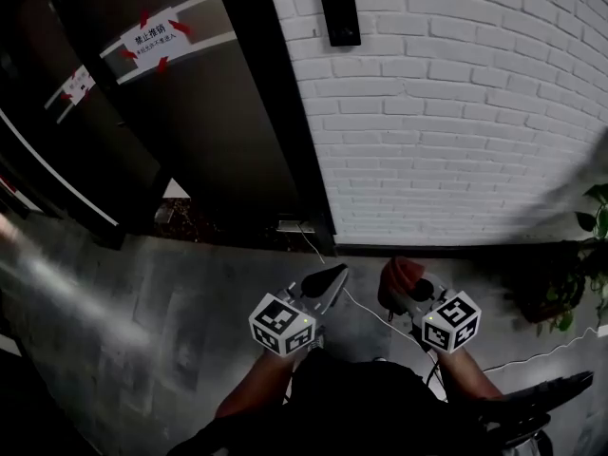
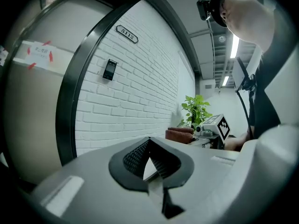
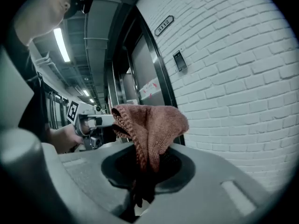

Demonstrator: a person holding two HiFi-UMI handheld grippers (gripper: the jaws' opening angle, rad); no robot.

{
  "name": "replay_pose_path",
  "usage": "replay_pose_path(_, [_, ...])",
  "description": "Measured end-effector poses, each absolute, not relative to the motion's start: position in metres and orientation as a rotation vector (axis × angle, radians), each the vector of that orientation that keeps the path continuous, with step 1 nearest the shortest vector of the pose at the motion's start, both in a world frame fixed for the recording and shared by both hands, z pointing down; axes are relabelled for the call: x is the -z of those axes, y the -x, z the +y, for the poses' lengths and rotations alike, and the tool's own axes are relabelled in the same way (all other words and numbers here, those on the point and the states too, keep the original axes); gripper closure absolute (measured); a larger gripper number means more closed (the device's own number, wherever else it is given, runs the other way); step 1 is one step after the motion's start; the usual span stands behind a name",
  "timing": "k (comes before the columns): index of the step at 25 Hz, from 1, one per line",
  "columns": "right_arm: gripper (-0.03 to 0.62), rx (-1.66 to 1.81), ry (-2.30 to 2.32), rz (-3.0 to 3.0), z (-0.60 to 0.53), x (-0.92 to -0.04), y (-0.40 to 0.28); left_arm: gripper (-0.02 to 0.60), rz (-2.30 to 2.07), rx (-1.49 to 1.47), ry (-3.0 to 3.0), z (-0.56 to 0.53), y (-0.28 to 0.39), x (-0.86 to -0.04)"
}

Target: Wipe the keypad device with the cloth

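Observation:
The keypad device (image 1: 339, 14) is a small black panel high on the white brick wall; it also shows in the left gripper view (image 2: 110, 69) and the right gripper view (image 3: 179, 60). My right gripper (image 1: 404, 288) (image 3: 148, 150) is shut on a reddish-brown cloth (image 1: 400, 274) (image 3: 152, 122), which bunches up above its jaws. My left gripper (image 1: 332, 278) (image 2: 149, 141) is shut, its tips meeting with nothing between them. Both grippers are held low, side by side, well below the keypad and some way from the wall.
A dark door (image 1: 190, 112) with a red-and-white sticker (image 1: 152, 38) stands left of the black frame (image 1: 275, 112). A number plate (image 2: 127, 33) sits above the keypad. A potted plant (image 1: 579, 274) stands at the right. A thin white cable (image 1: 366, 312) lies on the grey floor.

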State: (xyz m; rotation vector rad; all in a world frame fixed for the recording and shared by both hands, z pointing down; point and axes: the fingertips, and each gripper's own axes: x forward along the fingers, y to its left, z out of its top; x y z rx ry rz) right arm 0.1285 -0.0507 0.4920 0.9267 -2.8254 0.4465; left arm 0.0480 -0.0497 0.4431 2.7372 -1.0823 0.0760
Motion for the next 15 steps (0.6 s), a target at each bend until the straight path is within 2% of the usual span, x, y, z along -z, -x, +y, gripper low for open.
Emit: replay_pose_path(15, [0.547,-0.405,-1.196,-2.777,-0.154,-0.473,-0.044,0.565,-0.859,-0.095,-2.897,-0.169,0.025,-0.424])
